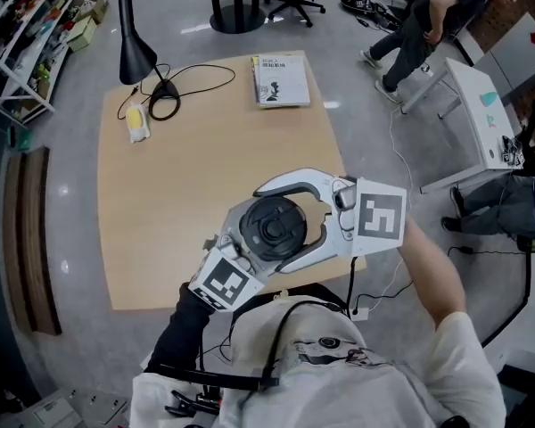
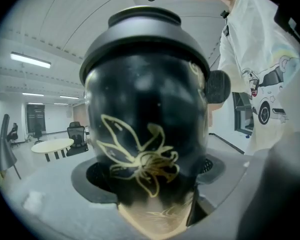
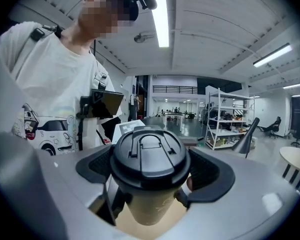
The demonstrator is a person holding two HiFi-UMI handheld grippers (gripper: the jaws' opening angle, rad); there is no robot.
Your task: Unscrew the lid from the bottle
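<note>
1. Light wooden tabletop point(image 1: 178, 203): carries a black desk lamp point(image 1: 135, 43) and a printed booklet point(image 1: 280, 80) at the far end. No task item rests on it.
2. Black bottle w/ gold flower line-art and tan lower body point(image 2: 147, 119): held in mid-air over the near tabletop edge, in front of the operator's chest. Long axis approx. vert., lid end up toward the head camera.
3. Left tongs point(image 2: 155, 173): clamped on the bottle body, below the lid. They come in from the operator's left, roughly horiz.
4. Right tongs point(image 3: 151, 169): closed round the lid, pads against its rim on both sides. They come in from the operator's right.
5. Round black plastic lid w/ flip tab point(image 3: 149, 149): seated on the bottle, no gap visible.

Key relation: both tongs cross the bottle axis approx. at right angles, right above left. Judgement: the right tongs should turn about the vert. axis while the left tongs hold the body fixed. Any tilt btwn the two may bind the thread.
</note>
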